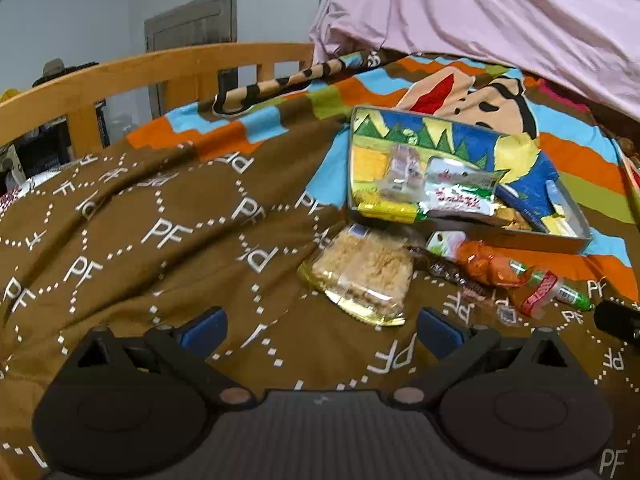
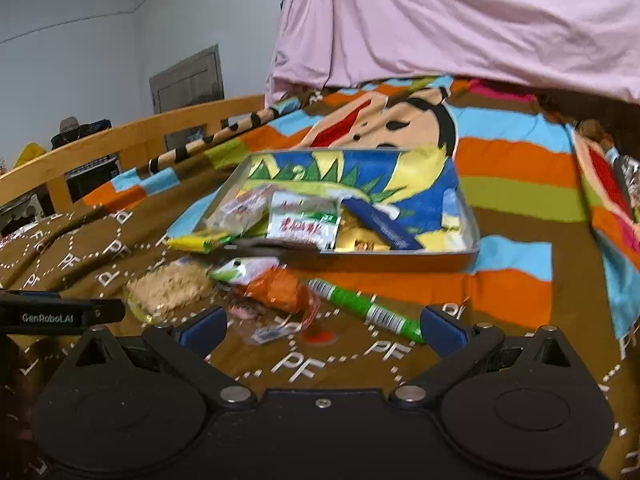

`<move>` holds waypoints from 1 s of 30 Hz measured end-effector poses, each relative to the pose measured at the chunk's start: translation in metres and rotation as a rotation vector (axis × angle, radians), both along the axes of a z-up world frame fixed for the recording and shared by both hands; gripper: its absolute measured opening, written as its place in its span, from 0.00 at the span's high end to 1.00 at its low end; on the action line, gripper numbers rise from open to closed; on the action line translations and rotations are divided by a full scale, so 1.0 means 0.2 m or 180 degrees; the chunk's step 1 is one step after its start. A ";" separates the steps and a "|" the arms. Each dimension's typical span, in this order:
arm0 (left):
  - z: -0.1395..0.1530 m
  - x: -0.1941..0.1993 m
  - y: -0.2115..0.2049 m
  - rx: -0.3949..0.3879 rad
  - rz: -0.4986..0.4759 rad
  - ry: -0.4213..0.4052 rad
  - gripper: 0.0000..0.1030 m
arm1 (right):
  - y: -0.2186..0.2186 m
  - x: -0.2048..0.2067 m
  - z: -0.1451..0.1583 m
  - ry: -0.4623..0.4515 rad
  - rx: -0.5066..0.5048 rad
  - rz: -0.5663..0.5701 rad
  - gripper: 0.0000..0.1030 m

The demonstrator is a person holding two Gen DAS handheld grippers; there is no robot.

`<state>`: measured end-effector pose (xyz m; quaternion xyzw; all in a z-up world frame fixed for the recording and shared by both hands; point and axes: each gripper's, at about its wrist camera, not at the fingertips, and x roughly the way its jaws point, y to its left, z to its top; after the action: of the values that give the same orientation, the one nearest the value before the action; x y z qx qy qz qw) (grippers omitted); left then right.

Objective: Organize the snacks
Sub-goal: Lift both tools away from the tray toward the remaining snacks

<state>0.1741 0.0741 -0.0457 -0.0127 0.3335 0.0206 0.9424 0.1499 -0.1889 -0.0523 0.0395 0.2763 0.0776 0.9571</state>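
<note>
A shallow metal tin (image 1: 516, 234) (image 2: 400, 258) with a colourful picture inside lies on the bed and holds several snack packets. In front of it lie loose snacks: a clear pack of beige crisped-rice cake (image 1: 362, 272) (image 2: 172, 286), an orange packet (image 1: 486, 266) (image 2: 278, 290), a green stick pack (image 1: 560, 290) (image 2: 368, 312) and a yellow-green stick (image 1: 386, 210) (image 2: 198, 243) at the tin's left edge. My left gripper (image 1: 322, 330) is open, just short of the rice cake. My right gripper (image 2: 324, 330) is open, just short of the orange packet.
The bed is covered by a brown patterned blanket (image 1: 160, 240) (image 2: 304, 364) with coloured stripes. A wooden rail (image 1: 120, 76) (image 2: 120, 136) runs along the far left side. A pink sheet (image 1: 500, 12) (image 2: 460, 20) hangs behind the tin. The left gripper's body (image 2: 60, 316) shows at the right view's left edge.
</note>
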 end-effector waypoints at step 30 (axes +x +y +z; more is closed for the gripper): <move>-0.05 0.12 0.10 -0.0217 0.0427 0.0560 0.00 | 0.08 0.05 -0.12 0.0412 0.0003 0.0247 0.01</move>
<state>0.1980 0.0936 -0.0551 -0.0651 0.4138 0.0734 0.9051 0.1601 -0.1728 -0.0758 0.0342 0.3389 0.1120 0.9335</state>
